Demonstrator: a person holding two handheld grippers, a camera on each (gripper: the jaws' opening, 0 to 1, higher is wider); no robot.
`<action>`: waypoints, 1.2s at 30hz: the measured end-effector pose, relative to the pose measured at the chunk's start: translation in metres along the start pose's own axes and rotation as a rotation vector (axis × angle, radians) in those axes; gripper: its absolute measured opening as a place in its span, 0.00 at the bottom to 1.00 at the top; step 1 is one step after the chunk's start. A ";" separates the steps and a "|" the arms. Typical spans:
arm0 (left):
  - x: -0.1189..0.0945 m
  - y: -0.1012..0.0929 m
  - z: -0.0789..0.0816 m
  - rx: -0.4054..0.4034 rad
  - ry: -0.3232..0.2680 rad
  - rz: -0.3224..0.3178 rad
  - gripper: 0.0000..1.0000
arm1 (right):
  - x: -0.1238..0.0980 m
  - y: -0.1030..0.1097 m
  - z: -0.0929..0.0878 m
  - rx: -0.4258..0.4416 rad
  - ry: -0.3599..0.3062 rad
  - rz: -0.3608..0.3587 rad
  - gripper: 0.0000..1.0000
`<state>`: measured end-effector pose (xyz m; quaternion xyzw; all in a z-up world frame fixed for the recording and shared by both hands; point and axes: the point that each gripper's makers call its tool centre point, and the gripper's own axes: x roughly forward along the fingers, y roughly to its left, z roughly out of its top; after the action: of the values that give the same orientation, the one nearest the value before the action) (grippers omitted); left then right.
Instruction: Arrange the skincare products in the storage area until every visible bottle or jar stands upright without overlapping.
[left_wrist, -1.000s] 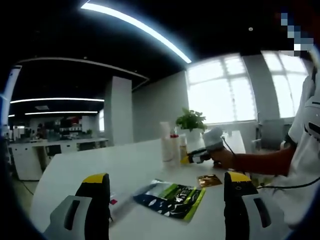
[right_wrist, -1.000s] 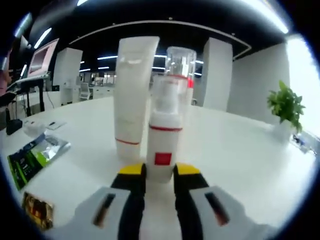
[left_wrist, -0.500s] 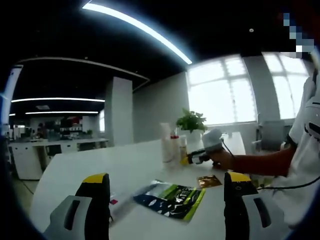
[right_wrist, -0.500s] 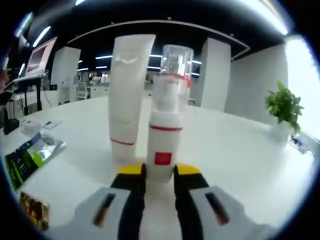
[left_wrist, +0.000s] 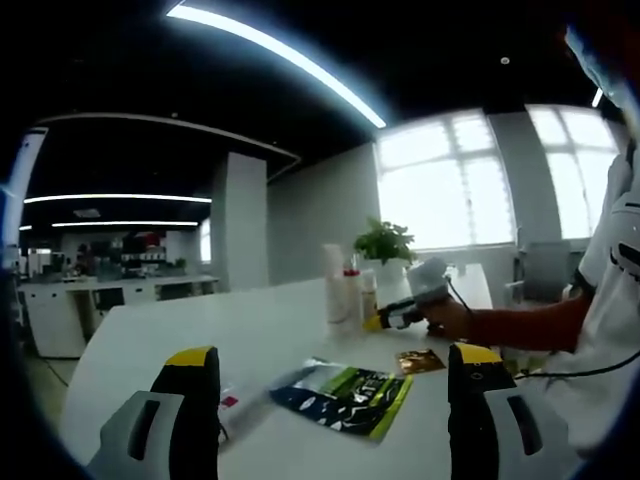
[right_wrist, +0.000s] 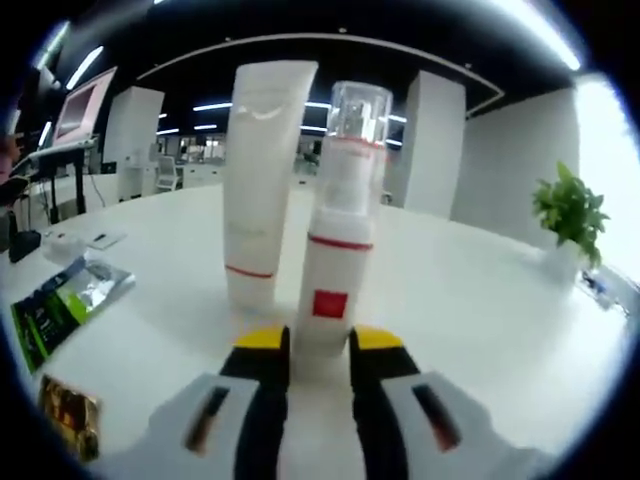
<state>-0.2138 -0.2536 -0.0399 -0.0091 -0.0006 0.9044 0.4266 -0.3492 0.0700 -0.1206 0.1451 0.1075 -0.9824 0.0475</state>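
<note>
Right gripper (right_wrist: 305, 350) clamps the bottle (right_wrist: 335, 270) at its base: light, stiff, top-heavy. Left gripper (left_wrist: 330, 385) gapes, idle.

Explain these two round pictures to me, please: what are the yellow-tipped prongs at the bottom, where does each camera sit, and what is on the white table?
No robot here: a person holds a two-jaw gripper in each hand, and a fisheye camera rides on each one, looking forward along its jaws. In the left gripper view, the left gripper is open, its jaws standing wide apart above the white table. A green packet lies flat there, with a small gold sachet beyond it. Farther off, the person's hand holds the other tool by the bottles. In the right gripper view, the right gripper is shut on the pump bottle with red bands, which leans slightly. A white tube stands upright beside it.
</note>
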 end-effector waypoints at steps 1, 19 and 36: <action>0.000 0.000 0.000 0.000 0.000 0.001 0.97 | -0.001 0.001 0.000 0.000 0.000 0.002 0.23; -0.004 0.004 0.000 -0.003 -0.002 0.007 0.97 | -0.009 -0.004 0.023 -0.003 -0.106 -0.026 0.32; -0.009 0.017 -0.007 0.002 0.024 0.053 0.97 | -0.026 -0.020 0.065 -0.062 -0.293 -0.115 0.50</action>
<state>-0.2206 -0.2716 -0.0472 -0.0193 0.0057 0.9153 0.4024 -0.3450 0.0761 -0.0482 -0.0075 0.1381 -0.9903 0.0107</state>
